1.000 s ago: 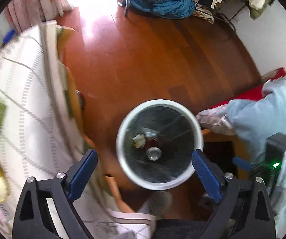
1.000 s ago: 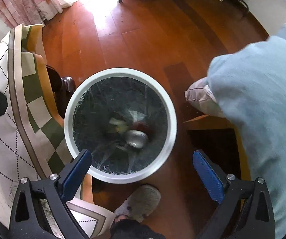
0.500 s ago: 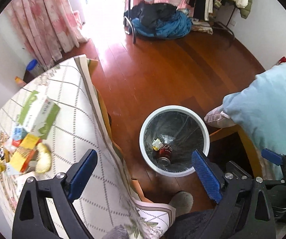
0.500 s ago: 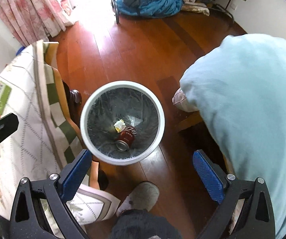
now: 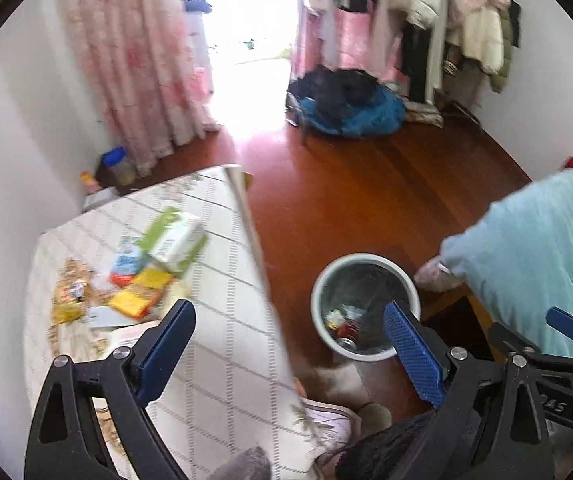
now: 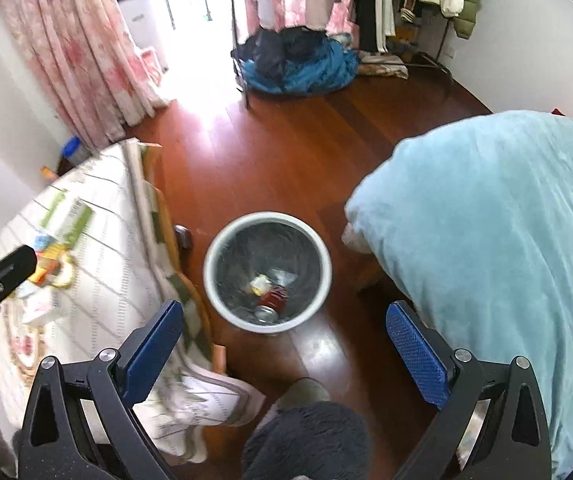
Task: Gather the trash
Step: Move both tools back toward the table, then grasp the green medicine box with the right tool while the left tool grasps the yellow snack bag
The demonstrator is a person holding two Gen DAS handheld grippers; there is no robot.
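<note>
A white trash bin (image 5: 322, 280) (image 6: 214, 248) with a dark liner stands on the wooden floor beside the table. Inside it lie a red can (image 6: 274, 298) (image 5: 348, 330) and a crumpled paper (image 6: 259, 283). A heap of wrappers and packets (image 5: 142, 280) lies on the checked tablecloth (image 5: 222, 340), with a green and white box (image 5: 174, 236) behind it. My left gripper (image 5: 292, 352) is open and empty, high above the table edge. My right gripper (image 6: 284, 346) is open and empty, high above the bin.
A chair draped with a light blue blanket (image 6: 486, 240) stands right of the bin. A slippered foot (image 6: 302, 394) is on the floor below the grippers. Blue and dark clothes (image 5: 346, 108) are piled under a clothes rack at the back. Pink curtains (image 5: 126, 60) hang at left.
Both grippers have risen away from the bin, which looks much smaller now. The left view has swung up and left, bringing the table's trash heap into sight. Both stayed open.
</note>
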